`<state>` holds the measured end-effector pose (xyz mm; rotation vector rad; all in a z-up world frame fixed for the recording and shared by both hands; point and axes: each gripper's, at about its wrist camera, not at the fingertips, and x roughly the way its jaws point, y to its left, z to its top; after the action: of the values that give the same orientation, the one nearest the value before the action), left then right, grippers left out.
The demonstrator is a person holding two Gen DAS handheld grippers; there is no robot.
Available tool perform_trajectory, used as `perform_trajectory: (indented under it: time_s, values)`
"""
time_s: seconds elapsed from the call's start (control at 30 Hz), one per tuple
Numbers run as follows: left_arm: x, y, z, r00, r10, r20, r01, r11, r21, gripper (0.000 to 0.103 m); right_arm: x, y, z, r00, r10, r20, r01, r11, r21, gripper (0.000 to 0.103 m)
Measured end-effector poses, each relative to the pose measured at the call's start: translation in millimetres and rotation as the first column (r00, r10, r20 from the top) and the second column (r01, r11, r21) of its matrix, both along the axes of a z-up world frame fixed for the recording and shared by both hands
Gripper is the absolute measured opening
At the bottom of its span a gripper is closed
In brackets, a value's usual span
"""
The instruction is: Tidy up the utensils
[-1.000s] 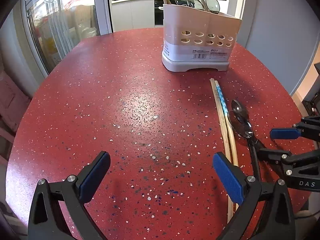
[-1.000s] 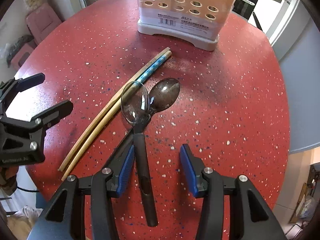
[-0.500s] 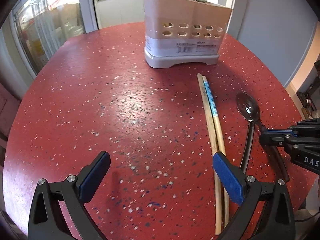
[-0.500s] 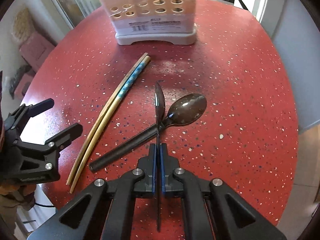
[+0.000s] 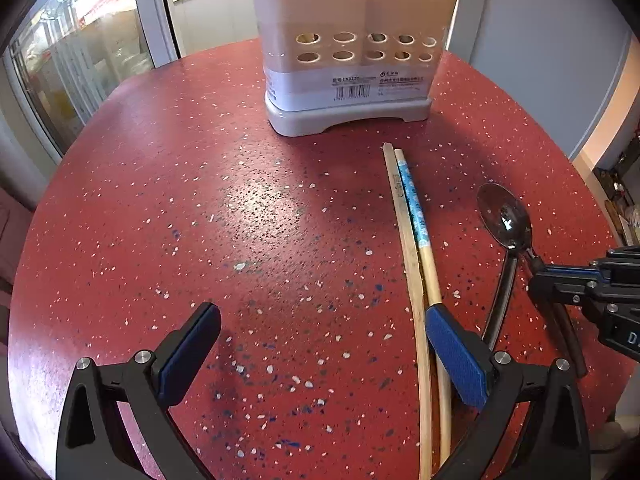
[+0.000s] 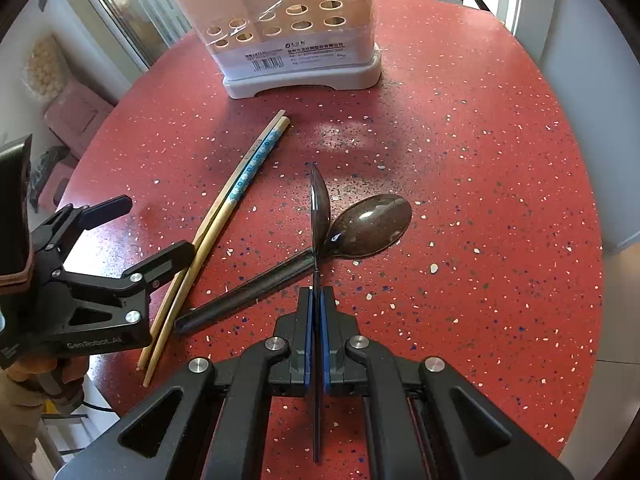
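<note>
Where the speckled red worktop (image 5: 200, 200) carries a perforated white caddy (image 5: 348, 60) with a barcode label, the right tool (image 6: 316, 300) pinches a dark glossy spoon (image 6: 320, 208) edge-on; the left tool (image 5: 320, 360) stands spread, lettered "CenRobot.AI".

Worktop (image 5: 168, 208): red with white, blue and dark speckles. Utensil caddy (image 5: 348, 60): cream, grey base, barcode label. Chopsticks (image 5: 412, 240): pale wood, one with a blue floral band. Two spoons (image 6: 368, 226): dark glossy brown-black. Tools: black frames, blue pads (image 5: 456, 360).
</note>
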<state>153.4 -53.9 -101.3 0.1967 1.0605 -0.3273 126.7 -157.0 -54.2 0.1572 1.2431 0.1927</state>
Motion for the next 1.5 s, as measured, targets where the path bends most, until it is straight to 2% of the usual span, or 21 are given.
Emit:
perform_trajectory:
  time_s: [0.23, 0.47, 0.6, 0.63, 0.83, 0.87, 0.97, 1.17, 1.27, 1.33, 1.4, 1.43, 1.5]
  values:
    - [2.2, -8.9, -2.1, 1.0, -0.024, -0.001, 0.024, 0.999, 0.028, 0.103, -2.4, -3.7, 1.7, 1.0, 0.001, 0.004, -0.002, 1.0, 0.023, 0.004]
    - [17.6, -27.8, 0.6, 0.998, -0.06, -0.004, 0.06, 0.995, 0.074, 0.103, 12.5, -8.0, 2.8, 0.999, -0.004, -0.036, 0.005, 1.0, 0.021, 0.005]
    - [27.1, -39.7, 2.2, 0.995, -0.098, -0.01, 0.098, 0.99, 0.105, 0.103, 26.1, -4.1, 3.5, 0.997, 0.013, -0.07, -0.012, 1.0, 0.018, 0.016]
    - [29.3, -43.6, 2.8, 0.995, -0.103, -0.015, 0.104, 0.989, 0.109, 0.103, 29.5, -4.1, 3.9, 0.997, 0.012, -0.079, -0.011, 1.0, 0.017, 0.017]
    - [35.0, -52.2, 8.4, 0.987, -0.147, -0.057, 0.152, 0.984, 0.092, 0.103, 45.5, -0.6, 4.4, 0.989, 0.05, -0.136, -0.05, 0.999, 0.002, 0.016]
    - [35.2, -53.6, 9.3, 0.985, -0.159, -0.067, 0.164, 0.983, 0.083, 0.102, 46.3, 0.1, 4.6, 0.989, 0.06, -0.139, -0.061, 0.998, -0.005, 0.013]
    - [33.7, -61.3, 12.7, 0.979, -0.178, -0.097, 0.185, 0.98, 0.074, 0.093, 47.7, -0.2, 3.7, 0.988, 0.064, -0.142, -0.063, 0.998, 0.007, 0.012]
    - [37.8, -75.3, 17.2, 0.971, -0.2, -0.133, 0.215, 0.97, 0.114, 0.091, 44.3, -17.9, 8.0, 0.994, 0.037, -0.103, -0.028, 0.996, 0.085, 0.012]
    - [44.8, -82.6, 20.0, 0.96, -0.203, -0.19, 0.222, 0.972, 0.08, 0.079, 40.2, -33.6, 13.8, 0.997, 0.031, -0.07, -0.023, 0.993, 0.113, 0.012]
    - [48.9, -87.7, 22.0, 0.956, -0.204, -0.211, 0.227, 0.97, 0.09, 0.078, 37.7, -39.9, 17.8, 0.998, 0.027, -0.052, -0.02, 0.991, 0.131, 0.012]
    - [48.7, -96.5, 24.9, 0.945, -0.228, -0.236, 0.252, 0.964, 0.08, 0.061, 35.1, -46.3, 21.4, 0.999, 0.025, -0.031, -0.02, 0.989, 0.144, 0.012]
    - [47.3, -101.9, 26.5, 0.942, -0.233, -0.241, 0.26, 0.962, 0.088, 0.059, 33.5, -47.1, 23.3, 0.999, 0.024, -0.021, -0.02, 0.989, 0.147, 0.012]
    - [46.4, -113.2, 28.6, 0.931, -0.255, -0.261, 0.289, 0.952, 0.099, 0.041, 31.7, -48.5, 25.2, 1.0, 0.022, -0.01, -0.02, 0.988, 0.151, 0.012]
